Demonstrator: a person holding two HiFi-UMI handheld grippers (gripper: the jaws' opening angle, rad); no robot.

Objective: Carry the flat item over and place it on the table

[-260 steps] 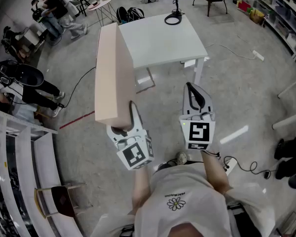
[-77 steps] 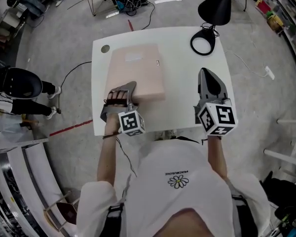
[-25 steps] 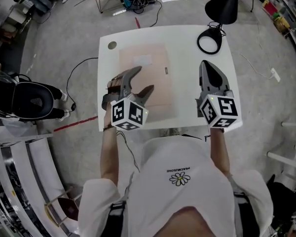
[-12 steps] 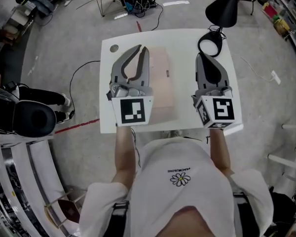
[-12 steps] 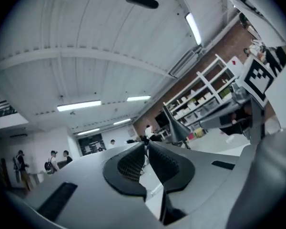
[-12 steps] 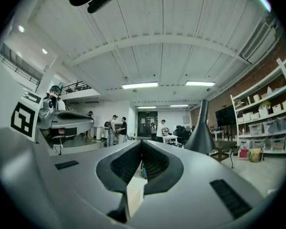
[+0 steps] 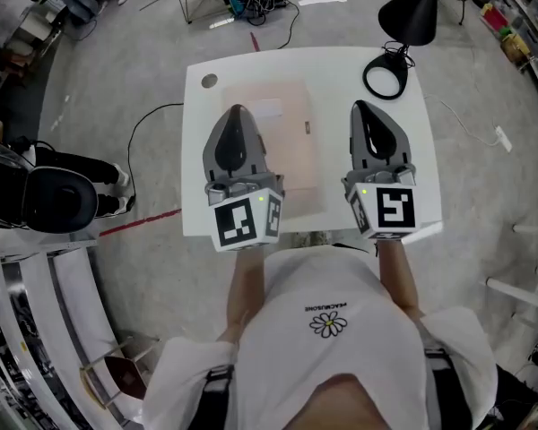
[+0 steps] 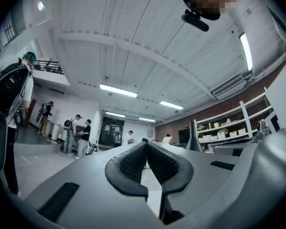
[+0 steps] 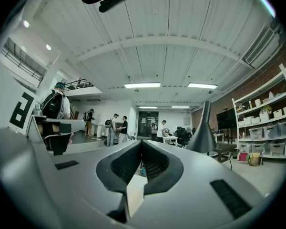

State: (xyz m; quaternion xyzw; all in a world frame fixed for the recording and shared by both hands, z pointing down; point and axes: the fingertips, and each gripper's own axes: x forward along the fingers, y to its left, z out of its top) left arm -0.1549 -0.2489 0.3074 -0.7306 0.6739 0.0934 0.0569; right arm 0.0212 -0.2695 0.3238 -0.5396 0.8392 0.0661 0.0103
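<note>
We are in a large open lab or workshop hall, with a bare concrete floor crossed by a loose cable and a ribbed white ceiling hung with strip lights. Shelving stacked with storage bins lines a brick wall. A white tabletop with a black desk lamp stands alone on the floor, and people with backpacks gather farther off.

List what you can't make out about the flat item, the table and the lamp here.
- Flat item: left part hidden under the left tongs, head view; its label too small to read.
- Table: near edge partly behind the right tongs, head view.
- Lamp: top cut off by head view's upper edge.
</note>
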